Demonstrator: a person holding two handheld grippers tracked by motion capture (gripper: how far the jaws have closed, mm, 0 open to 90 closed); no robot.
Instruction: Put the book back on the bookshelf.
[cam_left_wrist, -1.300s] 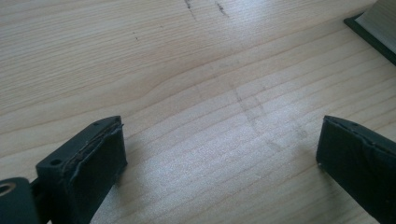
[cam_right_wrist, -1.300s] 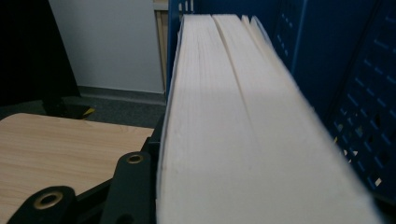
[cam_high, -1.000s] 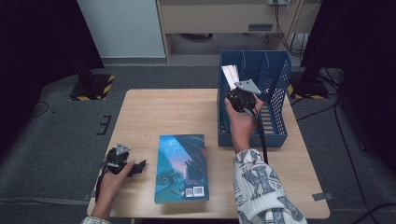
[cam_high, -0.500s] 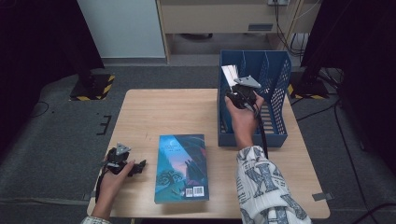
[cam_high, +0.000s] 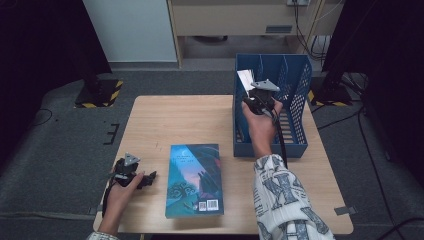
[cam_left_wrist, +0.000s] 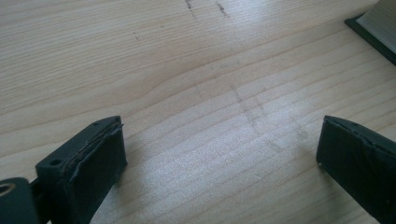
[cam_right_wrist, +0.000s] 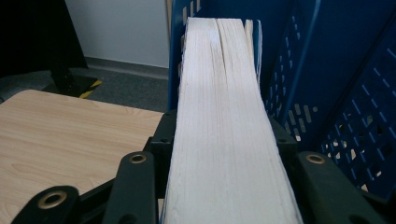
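High view: my right gripper (cam_high: 252, 89) had edged deeper into the blue rack (cam_high: 299, 90).
Right gripper view: jaws just tightened, clamping the book (cam_right_wrist: 229, 126) upright inside the rack; seating nearly done.
Left gripper view: left gripper (cam_left_wrist: 219, 158) agape, idle on the table (cam_left_wrist: 187, 70), well left of the rack.

- My left claw (cam_left_wrist: 219, 154) hangs just above the table (cam_left_wrist: 187, 79), jaws set wide apart with bare wood between them.
- A book (cam_left_wrist: 378, 23) lies on the table, its corner ahead of my right-hand jaw, well apart from it.
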